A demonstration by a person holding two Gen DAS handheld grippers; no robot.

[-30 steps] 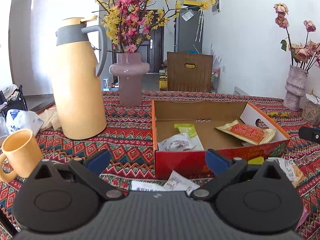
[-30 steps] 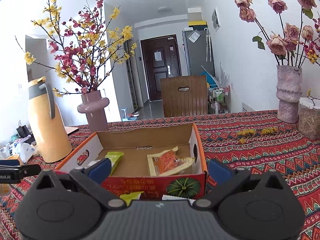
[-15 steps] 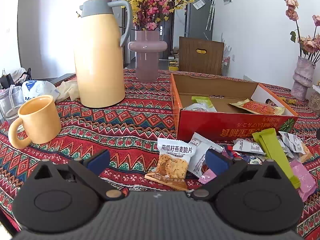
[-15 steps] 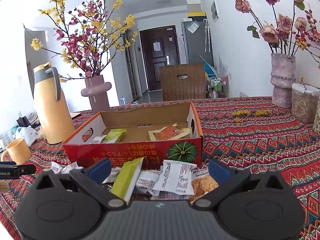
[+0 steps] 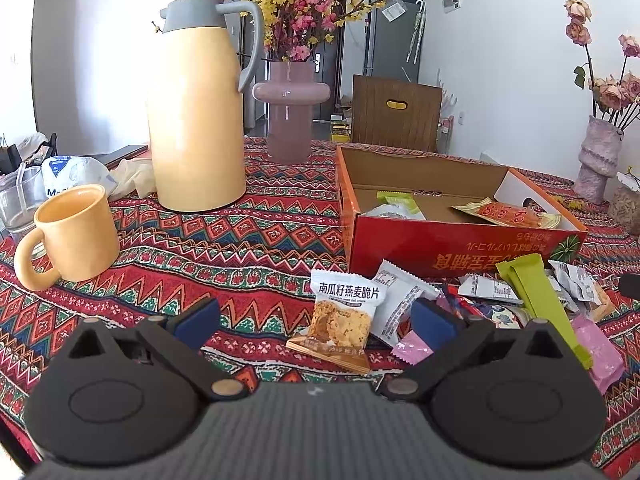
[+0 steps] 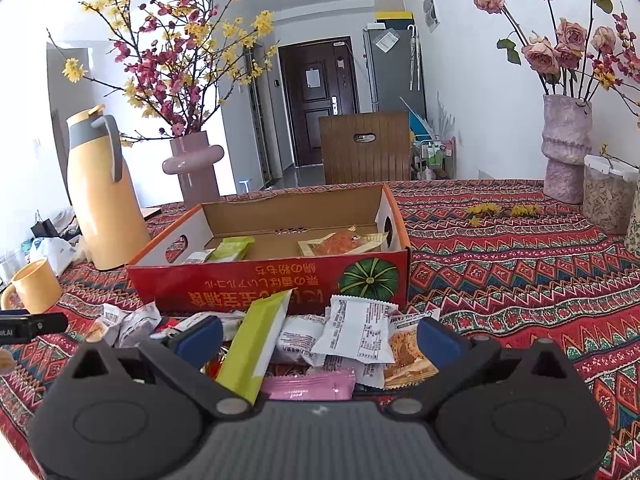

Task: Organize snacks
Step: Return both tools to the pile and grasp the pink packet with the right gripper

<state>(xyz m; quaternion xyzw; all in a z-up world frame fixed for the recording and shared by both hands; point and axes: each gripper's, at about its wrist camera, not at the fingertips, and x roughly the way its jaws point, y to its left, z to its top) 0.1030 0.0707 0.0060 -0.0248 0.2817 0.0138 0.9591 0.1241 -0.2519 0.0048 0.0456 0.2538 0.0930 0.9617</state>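
snacks pile (image 6: 320, 344) on patterned cloth (image 6: 520, 264), just in front of red box (image 6: 272, 280). box open on top, with green pack (image 6: 234, 248) and orange pack (image 6: 340, 242) inside. left gripper (image 5: 316, 320) spread wide, holding nothing, oat crisp pack (image 5: 340, 320) between its fingers. right gripper (image 6: 318, 334) also wide apart and empty, low over pile, long green pack (image 6: 256, 344) and white pack (image 6: 356, 330) between its fingers. flask (image 5: 196, 100) and mug (image 5: 72, 236) left of box.

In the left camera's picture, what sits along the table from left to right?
Glass → mug → flask → pink vase → red box → grey vase.
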